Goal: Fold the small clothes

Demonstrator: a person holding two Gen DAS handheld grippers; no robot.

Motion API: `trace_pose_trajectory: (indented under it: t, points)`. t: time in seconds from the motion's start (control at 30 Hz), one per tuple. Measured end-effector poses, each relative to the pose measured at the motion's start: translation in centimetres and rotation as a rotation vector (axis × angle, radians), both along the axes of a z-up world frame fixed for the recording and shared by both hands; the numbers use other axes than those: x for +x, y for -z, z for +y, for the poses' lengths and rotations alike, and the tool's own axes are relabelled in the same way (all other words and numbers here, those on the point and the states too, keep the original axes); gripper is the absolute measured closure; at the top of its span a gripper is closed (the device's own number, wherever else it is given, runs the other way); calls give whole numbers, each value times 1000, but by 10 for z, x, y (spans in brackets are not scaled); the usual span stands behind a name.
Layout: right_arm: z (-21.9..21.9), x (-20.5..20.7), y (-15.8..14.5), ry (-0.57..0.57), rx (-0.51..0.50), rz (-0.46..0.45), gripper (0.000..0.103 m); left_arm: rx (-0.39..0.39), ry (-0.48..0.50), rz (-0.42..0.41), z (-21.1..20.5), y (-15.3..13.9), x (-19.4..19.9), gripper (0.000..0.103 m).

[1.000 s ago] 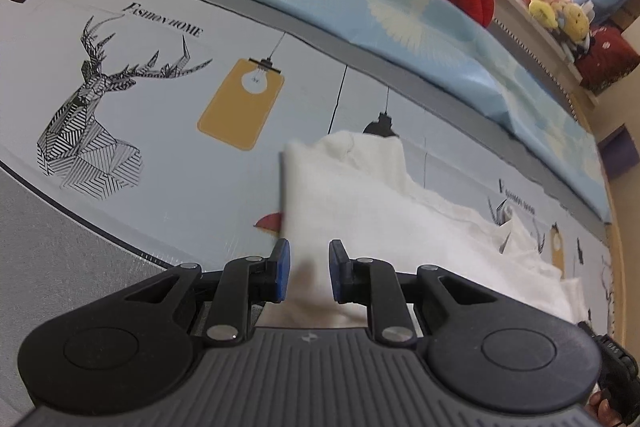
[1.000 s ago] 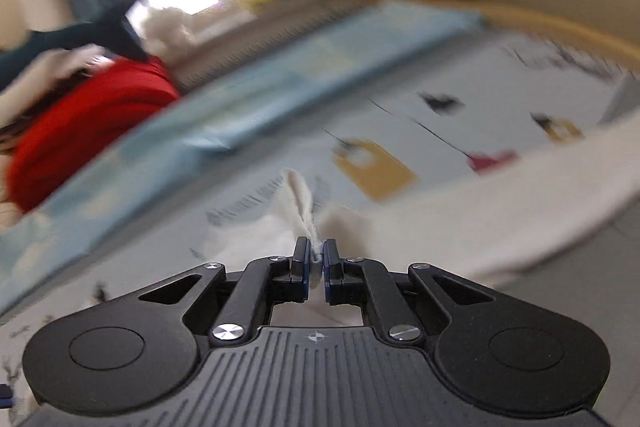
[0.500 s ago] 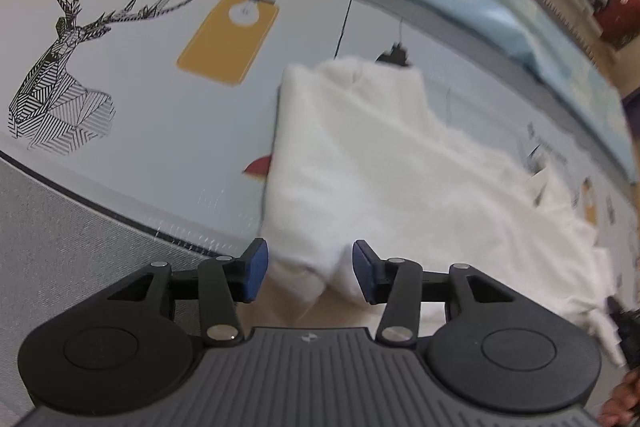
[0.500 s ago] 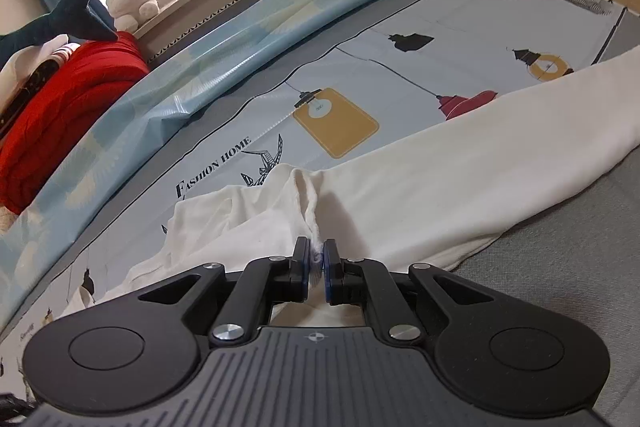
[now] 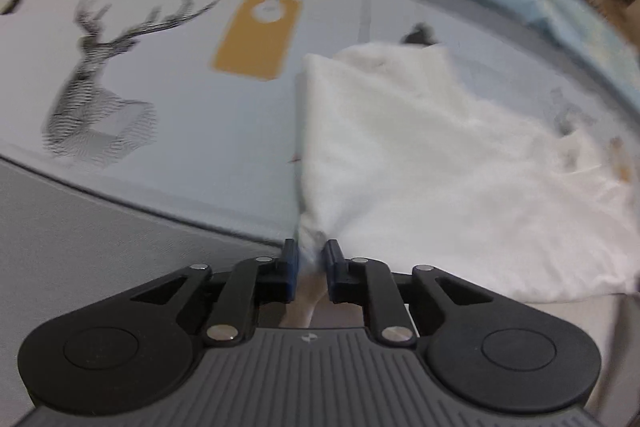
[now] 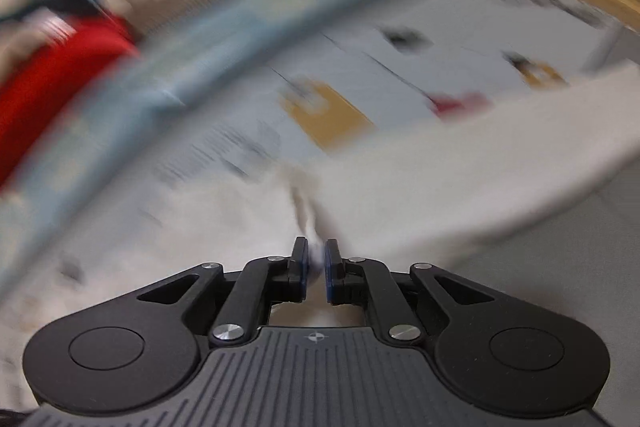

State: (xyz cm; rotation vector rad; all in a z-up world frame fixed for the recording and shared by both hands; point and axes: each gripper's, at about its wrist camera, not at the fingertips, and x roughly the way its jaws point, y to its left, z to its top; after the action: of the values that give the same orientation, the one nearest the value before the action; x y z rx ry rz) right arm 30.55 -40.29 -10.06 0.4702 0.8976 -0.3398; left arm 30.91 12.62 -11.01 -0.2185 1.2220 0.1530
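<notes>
Printed bedsheet (image 5: 208,131) under rumpled white garment (image 5: 440,163)

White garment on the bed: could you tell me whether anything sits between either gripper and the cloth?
Nothing visible does. The left gripper is pinched on a corner of the white garment, and the right gripper is pinched on a bunched fold of it.

left gripper (image 5: 311,254) pinched on near corner of white garment (image 5: 420,167), cloth bunched between blue pads. garment spreads away to the right over printed sheet (image 5: 180,99) with deer (image 5: 100,83) and yellow tag (image 5: 258,35). frame blurred.
</notes>
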Motion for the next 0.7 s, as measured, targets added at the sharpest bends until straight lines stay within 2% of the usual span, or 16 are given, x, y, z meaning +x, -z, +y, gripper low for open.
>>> trace_pose_trajectory:
  t: [0.03, 0.07, 0.17, 0.23, 0.27, 0.3, 0.33, 0.37, 0.4, 0.43, 0.5, 0.57, 0.63, 0.7]
  points:
    - [-3, 0, 4, 48, -55, 48, 91, 13, -9, -12, 2, -2, 0, 79]
    - [-5, -3, 4, 82, -94, 42, 91, -4, -27, -46, 5, -8, -1, 79]
    - [1, -8, -17, 31, -101, -114, 91, -125, -39, -130, 9, -24, -4, 79]
    - [10, -9, -25, -73, -23, -199, 89, -150, -11, -137, 3, -24, -4, 79]
    - [12, -6, -22, -112, 29, -195, 88, -153, -1, -119, 0, -20, -2, 79]
    - [14, -2, -15, -139, 71, -156, 82, -153, 4, -73, -3, -10, -1, 79]
    - [15, 4, -3, -157, 95, -74, 77, -148, 1, -23, -4, 1, 1, 79]
    - [15, 8, 12, -158, 91, 27, 77, -143, -8, 24, -4, 12, 2, 79]
    - [13, 8, 23, -138, 84, 90, 81, -147, -17, 36, -4, 17, 2, 80]
    - [7, 6, 26, -112, 105, 88, 83, -154, -28, 37, -4, 17, 2, 80]
    - [-6, 4, 17, -61, 144, 47, 82, -149, -36, -3, -8, 4, 3, 78]
    - [-16, -1, -3, -17, 52, -39, 75, -130, -11, -62, -17, -13, 4, 74]
    - [-32, -8, -14, 46, -23, -88, 69, -135, 12, -97, -28, -23, 6, 71]
    - [-55, -15, -16, 119, -14, -108, 69, -157, 28, -93, -39, -24, 7, 71]
